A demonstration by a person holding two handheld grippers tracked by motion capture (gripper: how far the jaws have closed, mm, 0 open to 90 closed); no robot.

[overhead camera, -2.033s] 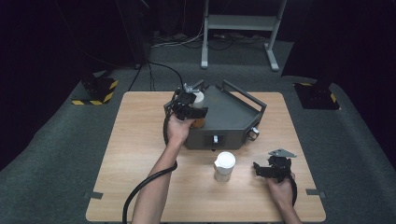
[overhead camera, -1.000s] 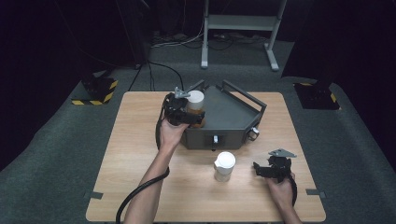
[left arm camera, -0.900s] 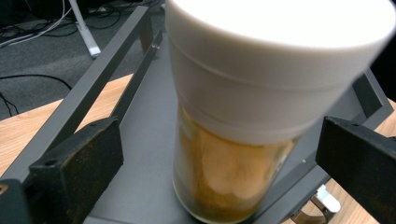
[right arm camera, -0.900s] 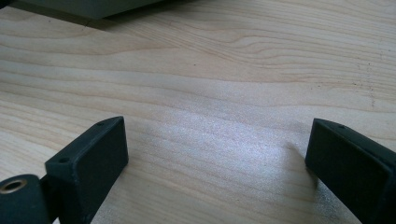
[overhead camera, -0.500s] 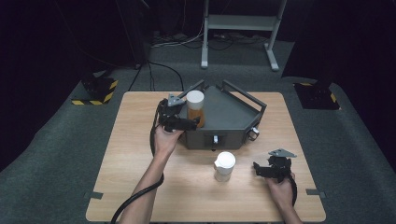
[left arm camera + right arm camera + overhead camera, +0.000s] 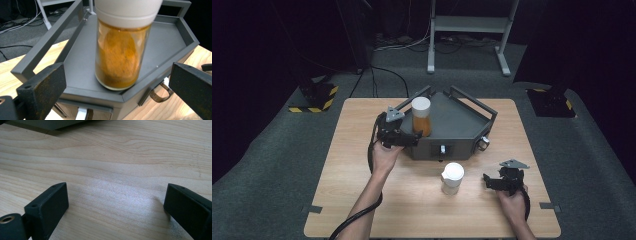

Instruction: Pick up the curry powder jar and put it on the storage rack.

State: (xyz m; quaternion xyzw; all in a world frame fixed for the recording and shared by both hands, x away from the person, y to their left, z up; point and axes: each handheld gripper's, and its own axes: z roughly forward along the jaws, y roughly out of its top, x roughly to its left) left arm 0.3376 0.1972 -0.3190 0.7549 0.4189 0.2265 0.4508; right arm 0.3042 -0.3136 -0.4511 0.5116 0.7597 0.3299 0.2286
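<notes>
No readable text, labels, brands or numbers on anything shown.

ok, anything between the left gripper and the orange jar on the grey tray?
Nothing visible. The left gripper sits open just short of the jar, jaws wide to either side. The jar stands upright at the tray's front edge, facing the gripper.
</notes>
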